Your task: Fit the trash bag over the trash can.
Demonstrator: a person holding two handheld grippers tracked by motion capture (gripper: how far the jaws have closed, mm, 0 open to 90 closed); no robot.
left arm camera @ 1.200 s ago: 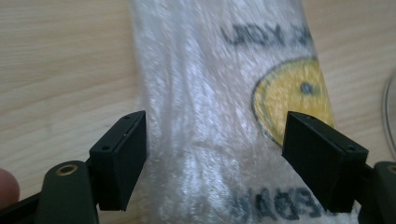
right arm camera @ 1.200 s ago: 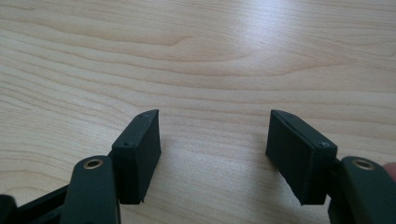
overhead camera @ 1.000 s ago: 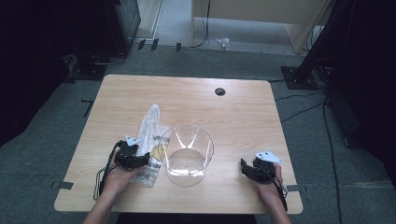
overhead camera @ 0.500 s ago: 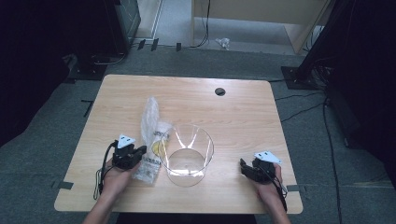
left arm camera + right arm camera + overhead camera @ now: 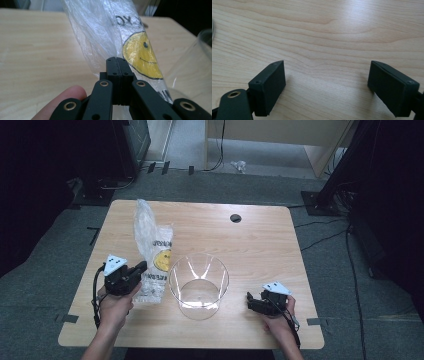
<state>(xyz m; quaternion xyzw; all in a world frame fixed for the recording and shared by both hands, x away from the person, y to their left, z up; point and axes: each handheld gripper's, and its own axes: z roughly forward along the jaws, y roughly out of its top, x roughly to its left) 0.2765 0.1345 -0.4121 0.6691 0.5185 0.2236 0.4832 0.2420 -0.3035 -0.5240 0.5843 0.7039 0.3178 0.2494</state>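
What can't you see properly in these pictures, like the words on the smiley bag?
- Words on the plastic bag: too small in the high view; in the left gripper view the creased plastic cuts them off.
- What is inside the bag: the crinkled plastic hides it.
- The spot where the left gripper pinches the bag: covered by its own shut jaws.
- Glass bowl: cut off by the edge in the left gripper view.
- Small pale object on the floor: too small to tell.

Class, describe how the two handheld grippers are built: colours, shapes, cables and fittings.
Both the left gripper and the right gripper are black, each topped by a pale three-cornered plate, with a dark cable trailing back. Their linkage arms carry brass-coloured rivets; the jaws end in blocky black pads. The forearms are bare.
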